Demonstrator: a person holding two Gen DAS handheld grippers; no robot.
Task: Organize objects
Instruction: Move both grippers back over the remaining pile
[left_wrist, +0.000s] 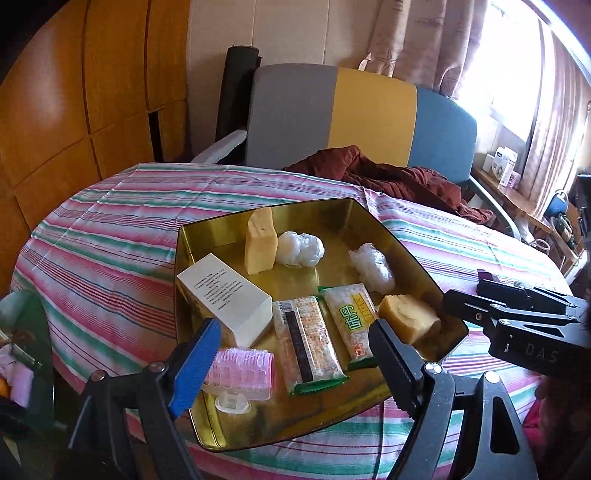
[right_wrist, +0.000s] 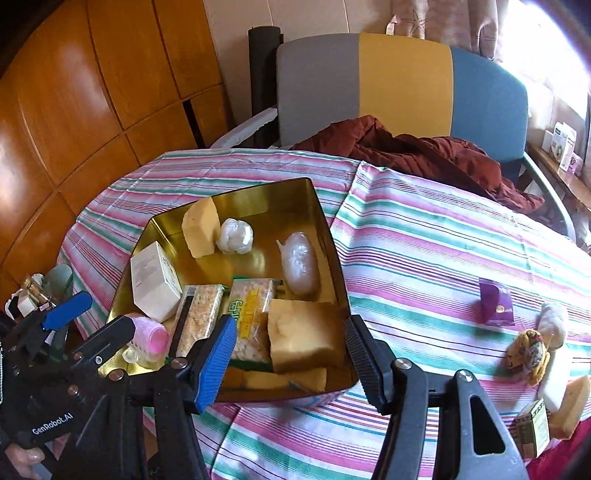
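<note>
A gold tin tray (left_wrist: 207, 424) (right_wrist: 325, 221) sits on the striped table. It holds a white box (left_wrist: 225, 295), two yellow sponges (left_wrist: 260, 245) (left_wrist: 408, 317), two plastic wads (left_wrist: 300, 249) (left_wrist: 371, 266), two snack bars (left_wrist: 308, 345) (left_wrist: 351, 319) and a pink roller (left_wrist: 240, 373). My left gripper (left_wrist: 295, 358) is open and empty over the tray's near edge. My right gripper (right_wrist: 291, 354) is open and empty, its jaws either side of the near sponge (right_wrist: 303, 339). It also shows at the right of the left wrist view (left_wrist: 517, 314).
Loose items lie at the table's right: a purple packet (right_wrist: 496, 306), a patterned pouch (right_wrist: 528, 350), a white roll (right_wrist: 554, 323), a sponge (right_wrist: 570, 406) and a small green box (right_wrist: 532, 428). A brown jacket (right_wrist: 413, 151) lies on the chair behind.
</note>
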